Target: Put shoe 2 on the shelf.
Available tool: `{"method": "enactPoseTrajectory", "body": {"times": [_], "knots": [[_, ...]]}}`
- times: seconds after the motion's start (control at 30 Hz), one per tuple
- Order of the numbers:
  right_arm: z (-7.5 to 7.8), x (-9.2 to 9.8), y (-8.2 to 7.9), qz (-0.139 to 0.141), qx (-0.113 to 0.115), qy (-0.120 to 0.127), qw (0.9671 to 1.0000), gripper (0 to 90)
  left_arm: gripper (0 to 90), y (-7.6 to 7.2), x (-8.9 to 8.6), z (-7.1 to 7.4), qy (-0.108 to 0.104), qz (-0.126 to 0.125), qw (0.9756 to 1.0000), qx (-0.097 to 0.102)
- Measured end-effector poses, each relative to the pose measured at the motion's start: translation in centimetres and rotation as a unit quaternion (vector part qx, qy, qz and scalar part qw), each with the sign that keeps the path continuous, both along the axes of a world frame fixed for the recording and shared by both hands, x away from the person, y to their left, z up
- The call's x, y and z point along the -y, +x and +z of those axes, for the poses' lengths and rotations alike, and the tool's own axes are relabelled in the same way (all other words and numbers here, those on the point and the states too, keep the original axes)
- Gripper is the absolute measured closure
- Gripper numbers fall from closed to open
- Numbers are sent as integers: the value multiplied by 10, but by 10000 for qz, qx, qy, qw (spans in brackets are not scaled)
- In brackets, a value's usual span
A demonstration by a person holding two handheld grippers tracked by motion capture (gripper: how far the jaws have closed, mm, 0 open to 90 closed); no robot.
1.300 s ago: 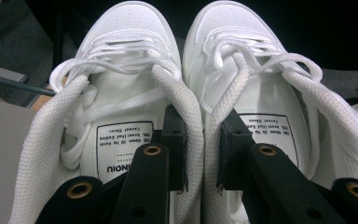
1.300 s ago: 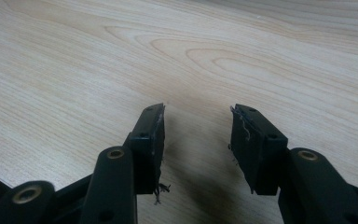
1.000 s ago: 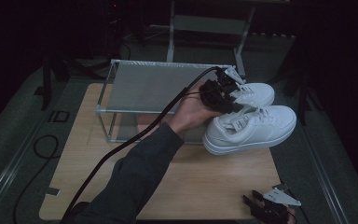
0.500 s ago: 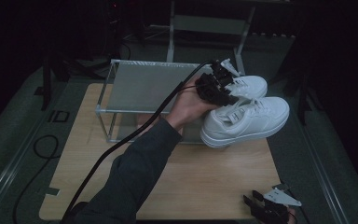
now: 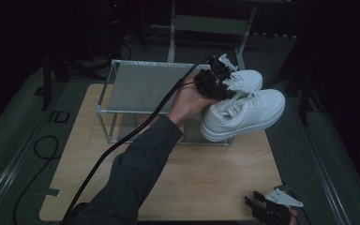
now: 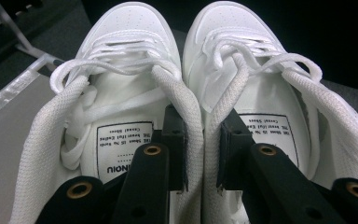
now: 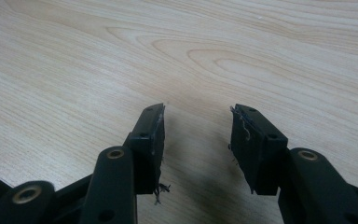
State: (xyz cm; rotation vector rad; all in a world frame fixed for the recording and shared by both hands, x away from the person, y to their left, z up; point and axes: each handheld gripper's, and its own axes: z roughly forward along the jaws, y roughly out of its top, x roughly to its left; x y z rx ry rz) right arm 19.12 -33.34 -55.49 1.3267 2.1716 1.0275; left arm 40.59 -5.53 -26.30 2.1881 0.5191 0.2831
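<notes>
Two white sneakers are pinched together by their inner collars. In the left gripper view one jaw of my left gripper (image 6: 203,140) reaches into the left sneaker (image 6: 121,56) and the other into the right sneaker (image 6: 242,46). From the high view the left gripper (image 5: 215,80) holds the pair raised beside the right end of a shelf rack (image 5: 140,89), with the near sneaker (image 5: 251,110) tilted toe-up and the far sneaker (image 5: 247,79) behind it. My right gripper (image 5: 262,207) rests low at the table's front right corner. It stands open (image 7: 198,135) with only bare wood between its jaws.
The wooden table top (image 5: 206,173) stretches in front of the rack. A black cable (image 5: 122,140) trails from the left gripper along the sleeve to the front left. Dark floor and metal frame legs (image 5: 171,33) surround the table.
The left gripper has lifted the pair of sneakers slightly up and back toward the rack, and their toes now tilt higher. The right gripper has stayed in place.
</notes>
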Motion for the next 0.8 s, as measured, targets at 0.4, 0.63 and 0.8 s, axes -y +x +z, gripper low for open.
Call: {"method": "enactPoseTrajectory", "body": {"times": [0.4,0.63,0.8], "knots": [[0,0,0,-6,-1,0,10000,538,765,10,-5,1,-40,301,9995,23],[0,0,0,6,0,-1,10000,538,765,16,-8,1,-13,449,9990,-6],[0,0,1,-2,9,3,10000,538,765,20,-9,0,49,551,9985,-22]]}}
